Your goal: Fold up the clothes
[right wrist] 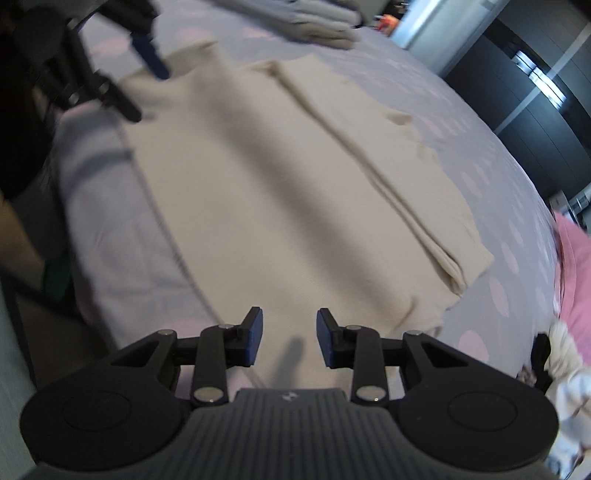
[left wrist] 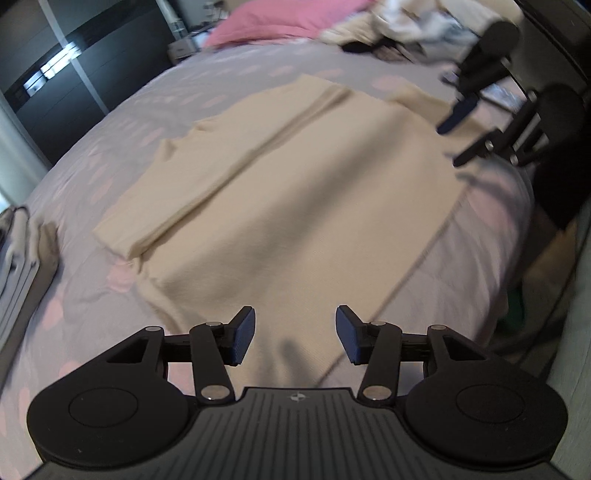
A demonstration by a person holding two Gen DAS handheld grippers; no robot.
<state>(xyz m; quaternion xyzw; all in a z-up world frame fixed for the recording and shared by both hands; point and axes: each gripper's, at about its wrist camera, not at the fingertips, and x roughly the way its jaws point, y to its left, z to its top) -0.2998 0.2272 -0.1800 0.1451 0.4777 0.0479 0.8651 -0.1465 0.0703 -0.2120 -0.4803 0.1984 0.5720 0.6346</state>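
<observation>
A cream garment [left wrist: 295, 184] lies flat on the bed, with one long side folded over into a thick band [left wrist: 236, 158]. My left gripper [left wrist: 294, 338] hovers open over the near end of the cloth, nothing between its blue pads. The right gripper [left wrist: 452, 142] shows at the far right end of the cloth in this view. In the right wrist view the same garment [right wrist: 280, 192] stretches away, its folded band [right wrist: 369, 173] on the right. My right gripper [right wrist: 290, 338] stands open above its near end, holding nothing. The left gripper [right wrist: 147, 92] is at the top left.
The bed has a lilac cover with pink dots [left wrist: 122, 122]. A pink pillow [left wrist: 280, 18] and a heap of unfolded clothes [left wrist: 402, 26] lie at the head. Folded pieces are stacked at the left edge [left wrist: 22, 254] and show as a stack [right wrist: 314, 18]. Dark wardrobes [left wrist: 74, 66] stand beyond.
</observation>
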